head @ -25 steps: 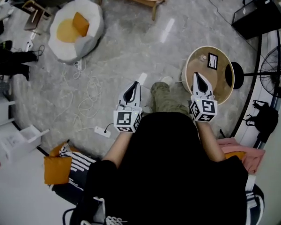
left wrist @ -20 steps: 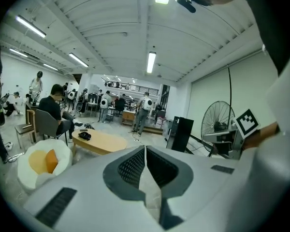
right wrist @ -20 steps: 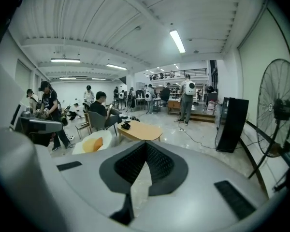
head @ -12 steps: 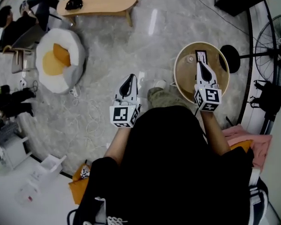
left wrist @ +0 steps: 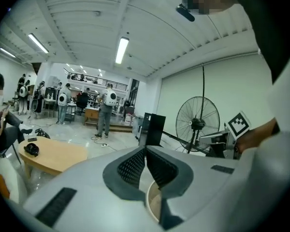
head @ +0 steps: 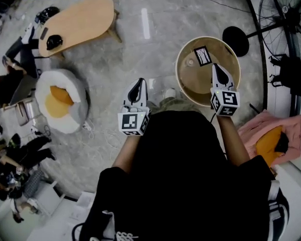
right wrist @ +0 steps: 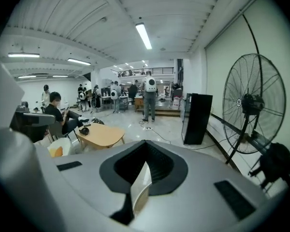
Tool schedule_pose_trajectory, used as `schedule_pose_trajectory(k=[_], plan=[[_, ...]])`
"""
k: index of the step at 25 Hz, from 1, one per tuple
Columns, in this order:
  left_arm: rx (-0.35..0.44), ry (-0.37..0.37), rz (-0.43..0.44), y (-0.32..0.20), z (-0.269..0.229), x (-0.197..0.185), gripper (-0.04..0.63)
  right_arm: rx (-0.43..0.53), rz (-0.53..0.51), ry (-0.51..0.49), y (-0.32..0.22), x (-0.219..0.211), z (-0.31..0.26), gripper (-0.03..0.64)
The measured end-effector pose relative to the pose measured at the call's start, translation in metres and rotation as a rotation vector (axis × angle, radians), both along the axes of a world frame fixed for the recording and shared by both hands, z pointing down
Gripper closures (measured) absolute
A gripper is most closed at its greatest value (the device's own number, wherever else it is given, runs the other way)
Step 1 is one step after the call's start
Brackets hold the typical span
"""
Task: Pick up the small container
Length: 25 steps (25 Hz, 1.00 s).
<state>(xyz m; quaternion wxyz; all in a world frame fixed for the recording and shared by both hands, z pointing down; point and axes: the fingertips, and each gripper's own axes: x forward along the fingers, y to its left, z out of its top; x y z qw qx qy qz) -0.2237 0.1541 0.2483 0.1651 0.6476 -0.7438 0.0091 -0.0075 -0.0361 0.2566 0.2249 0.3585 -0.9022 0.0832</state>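
The small container (head: pixel 191 62), a little clear round thing, stands on the round wooden table (head: pixel 190 87) beside a black-framed white card (head: pixel 202 55). My right gripper (head: pixel 215 67) hovers over the right part of that table, to the right of the container and apart from it, its fingers together with nothing in them. My left gripper (head: pixel 138 82) hangs over the floor left of the table, also shut and empty. In the left gripper view (left wrist: pixel 145 148) and the right gripper view (right wrist: pixel 145 141) the jaws point out across the room, with only a sliver of the table's rim below them.
A standing fan (head: pixel 286 19) and its round base (head: pixel 235 37) are behind the table. A pink cushion (head: pixel 263 134) lies at the right. A low wooden table (head: pixel 78 21) and a white-and-orange beanbag (head: pixel 60 102) are at the left, with people seated nearby.
The head view has swung round, so the round table sits further left and higher in the picture. Both grippers stay shut, the right one now over the table's right part.
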Motion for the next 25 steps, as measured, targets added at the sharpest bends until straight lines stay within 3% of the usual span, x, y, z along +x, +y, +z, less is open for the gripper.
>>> schedule_pose_trajectory(k=[7, 11, 15, 21, 25], plan=[[-0.001, 0.005, 0.218, -0.099, 0.006, 0.017, 0.566, -0.013, 0.163, 0.014, -0.025, 0.035, 0.005, 0.595], [-0.075, 0.0, 0.447, -0.148, 0.047, 0.017, 0.566, -0.028, 0.31, 0.047, -0.036, 0.041, 0.017, 0.595], [-0.128, -0.011, 0.621, -0.197, 0.076, 0.003, 0.566, -0.033, 0.431, 0.026, -0.04, 0.021, 0.022, 0.595], [-0.188, -0.006, 0.849, -0.232, 0.127, 0.023, 0.566, -0.056, 0.587, -0.008, -0.055, 0.011, 0.044, 0.595], [-0.251, -0.015, 0.946, -0.239, 0.175, 0.049, 0.565, -0.081, 0.601, -0.017, -0.061, 0.014, 0.073, 0.595]])
